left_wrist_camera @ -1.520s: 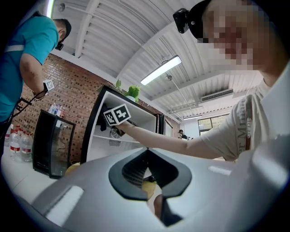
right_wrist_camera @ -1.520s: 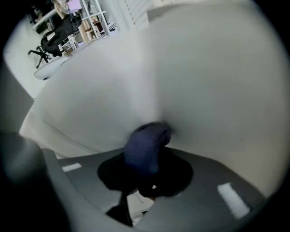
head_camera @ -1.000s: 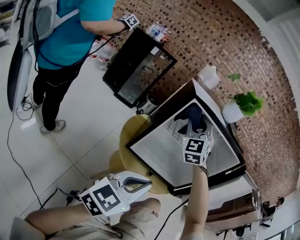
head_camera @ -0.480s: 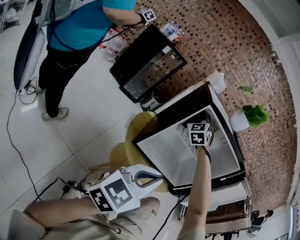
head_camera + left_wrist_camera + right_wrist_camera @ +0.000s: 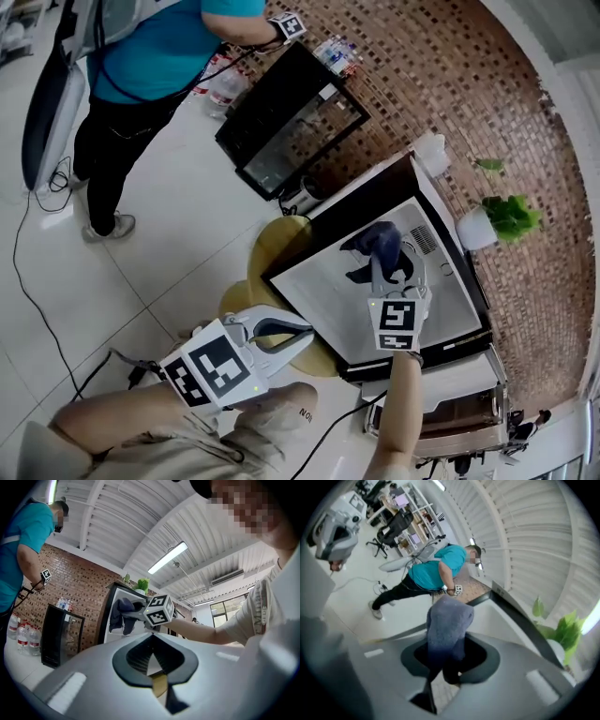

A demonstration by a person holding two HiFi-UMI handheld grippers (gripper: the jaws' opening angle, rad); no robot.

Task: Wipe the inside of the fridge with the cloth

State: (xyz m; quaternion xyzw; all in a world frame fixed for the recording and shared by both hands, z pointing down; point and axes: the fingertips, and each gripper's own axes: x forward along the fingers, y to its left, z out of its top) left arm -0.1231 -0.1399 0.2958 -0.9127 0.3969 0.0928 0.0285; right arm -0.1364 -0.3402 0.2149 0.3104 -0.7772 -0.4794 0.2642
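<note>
Pulled back from deeper in the fridge, the head view's right gripper holds the cloth over its white inside, the left gripper view shows the left gripper closed and empty, and the right gripper view shows jaws clamped on cloth, so this looks mid-wipe, with another pressed stroke likely next.

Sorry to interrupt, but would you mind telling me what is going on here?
A person appears to be wiping out a small open fridge. Their right gripper is shut on a dark blue cloth, held inside the white interior. The left gripper is shut and empty, low near their lap. Someone in a teal shirt stands at another black cabinet.
</note>
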